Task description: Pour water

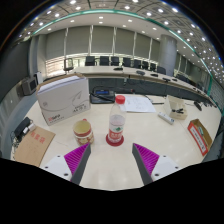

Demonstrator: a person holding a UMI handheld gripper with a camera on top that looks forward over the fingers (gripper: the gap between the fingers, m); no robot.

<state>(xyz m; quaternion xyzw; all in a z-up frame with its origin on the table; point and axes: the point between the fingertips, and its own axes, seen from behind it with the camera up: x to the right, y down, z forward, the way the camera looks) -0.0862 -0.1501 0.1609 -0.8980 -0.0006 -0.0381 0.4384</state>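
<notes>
Two containers stand just ahead of the fingers on the tabletop: a clear bottle with a red cap and a red band at its base, and, just beside it toward the left finger, a squat jar with a pale lid and a light label. The gripper is spread wide and holds nothing; its purple pads flank bare tabletop, with the bottle beyond their tips and roughly on the line between them.

My reading is that the step in hand is the reach for the bottle. To do it well, advance straight so the bottle's body enters between the fingers, and close around the middle of the body, below the neck, so it will not swing when tilted. Keep the left finger off the jar, which stands near enough to be nudged.

How much water the bottle holds cannot be told; it looks clear and capped, so the cap probably needs removing before any pouring. The jar's contents are hidden by its label. No obvious cup shows among the fingers' nearer surroundings. Beyond the bottle lie a white box and papers.
</notes>
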